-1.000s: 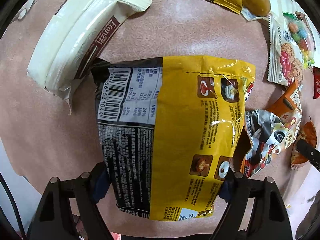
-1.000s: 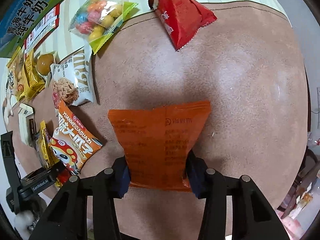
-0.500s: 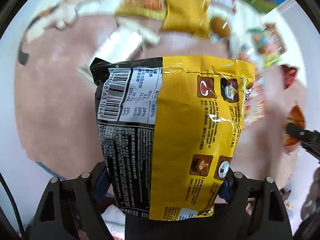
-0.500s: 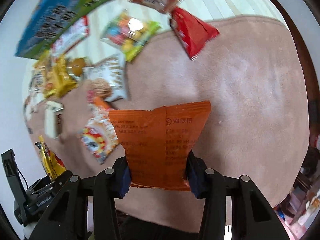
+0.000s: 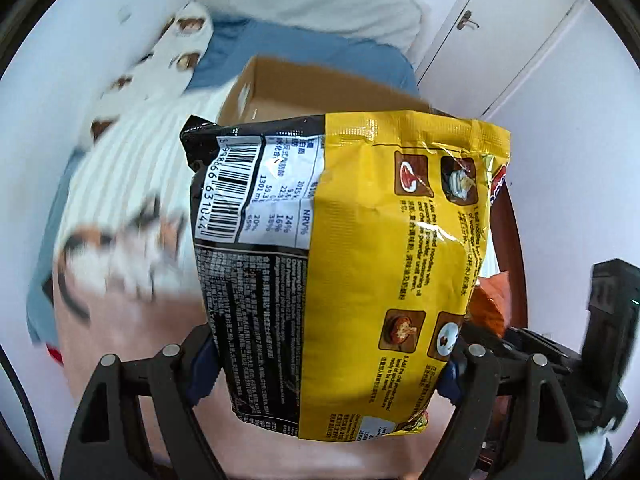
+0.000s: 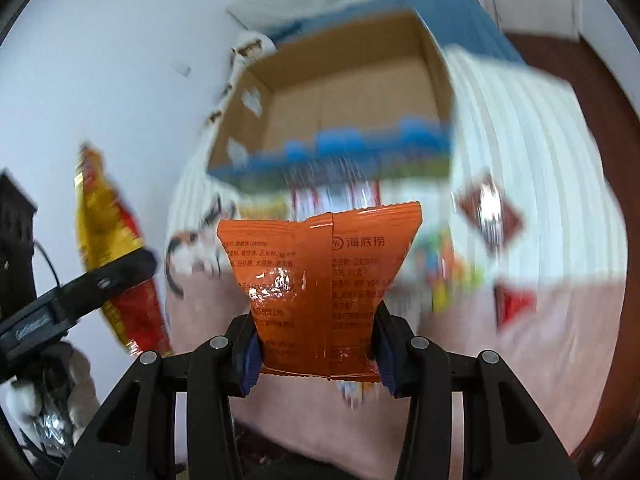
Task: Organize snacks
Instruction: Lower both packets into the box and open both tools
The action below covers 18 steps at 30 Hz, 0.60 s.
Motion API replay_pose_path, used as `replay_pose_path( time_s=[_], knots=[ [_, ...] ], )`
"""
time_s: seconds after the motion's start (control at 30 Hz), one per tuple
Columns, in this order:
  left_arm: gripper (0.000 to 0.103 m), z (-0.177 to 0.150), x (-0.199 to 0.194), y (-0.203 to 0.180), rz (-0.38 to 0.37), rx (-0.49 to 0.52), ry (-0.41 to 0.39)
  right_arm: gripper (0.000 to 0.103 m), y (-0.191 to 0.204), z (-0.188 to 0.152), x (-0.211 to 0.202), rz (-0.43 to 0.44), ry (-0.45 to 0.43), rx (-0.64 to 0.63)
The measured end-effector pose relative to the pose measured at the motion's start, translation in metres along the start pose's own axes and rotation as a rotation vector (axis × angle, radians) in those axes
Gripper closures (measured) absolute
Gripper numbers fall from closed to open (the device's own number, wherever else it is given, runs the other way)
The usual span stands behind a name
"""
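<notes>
My left gripper (image 5: 328,368) is shut on a big yellow and black noodle bag (image 5: 360,264), held up in the air so it fills the left wrist view. That same bag (image 6: 108,248) hangs at the left of the right wrist view. My right gripper (image 6: 316,356) is shut on a small orange packet (image 6: 320,280), also lifted. An open cardboard box (image 6: 344,92) lies ahead of both grippers, its inside bare; its rim (image 5: 296,80) shows above the noodle bag. In the left wrist view the orange packet (image 5: 490,304) peeks out at the right.
Several snack packets (image 6: 488,212) lie blurred on a striped cloth (image 6: 520,160) and a pink mat (image 6: 520,352) below. A blue bed cover (image 5: 304,48) and white pillow lie behind the box. A white wall and door (image 5: 500,20) stand beyond. The other gripper's body (image 5: 608,320) is at right.
Both grippers have risen from the pink mat with their packets and tipped upward, so the views have swung from the snacks on the mat to the cardboard box and wall.
</notes>
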State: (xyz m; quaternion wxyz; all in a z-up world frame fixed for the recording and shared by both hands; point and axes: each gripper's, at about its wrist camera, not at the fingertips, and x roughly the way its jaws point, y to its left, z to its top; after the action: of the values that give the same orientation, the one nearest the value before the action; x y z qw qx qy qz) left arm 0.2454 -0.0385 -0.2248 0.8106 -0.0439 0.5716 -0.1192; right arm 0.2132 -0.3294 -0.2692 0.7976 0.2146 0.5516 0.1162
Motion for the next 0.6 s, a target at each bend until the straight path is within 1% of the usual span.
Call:
replay_pose_path(
  time_s=[0.03, 0.07, 0.1, 0.2, 0.27, 0.3, 0.37, 0.4, 0.47, 0.53, 0.6],
  knots=[
    [0.019, 0.026, 0.01, 0.0, -0.009, 0.01, 0.005, 0.054, 0.008, 0.019, 0.003, -0.015, -0.022, -0.012],
    [0.019, 0.048, 0.011, 0.006, -0.02, 0.016, 0.011, 0.054, 0.016, 0.043, 0.007, -0.032, -0.036, -0.027],
    [0.019, 0.071, 0.022, 0.008, -0.024, 0.022, 0.017, 0.054, 0.022, 0.056, 0.016, -0.044, -0.043, -0.028],
    [0.019, 0.13, 0.056, 0.013, -0.006, 0.064, 0.041, 0.054, 0.03, 0.114, 0.042, -0.111, -0.055, -0.017],
    [0.019, 0.164, 0.08, 0.017, 0.005, 0.085, 0.067, 0.054, 0.031, 0.138, 0.063, -0.143, -0.054, -0.011],
    [0.019, 0.18, 0.097, 0.021, 0.007, 0.09, 0.086, 0.054, 0.03, 0.157, 0.075, -0.16, -0.05, -0.004],
    [0.019, 0.21, 0.119, 0.022, 0.008, 0.099, 0.12, 0.054, 0.027, 0.176, 0.102, -0.17, -0.03, 0.009],
    [0.019, 0.221, 0.136, 0.024, 0.01, 0.102, 0.142, 0.054, 0.024, 0.189, 0.118, -0.174, -0.015, 0.023],
    [0.019, 0.236, 0.165, 0.028, 0.01, 0.106, 0.184, 0.054, 0.018, 0.206, 0.147, -0.181, 0.019, 0.042],
    [0.019, 0.248, 0.197, 0.033, 0.023, 0.109, 0.228, 0.054, 0.014, 0.213, 0.178, -0.187, 0.049, 0.061],
    [0.019, 0.262, 0.22, 0.038, 0.03, 0.107, 0.26, 0.054, 0.008, 0.225, 0.204, -0.201, 0.08, 0.077]
  ],
)
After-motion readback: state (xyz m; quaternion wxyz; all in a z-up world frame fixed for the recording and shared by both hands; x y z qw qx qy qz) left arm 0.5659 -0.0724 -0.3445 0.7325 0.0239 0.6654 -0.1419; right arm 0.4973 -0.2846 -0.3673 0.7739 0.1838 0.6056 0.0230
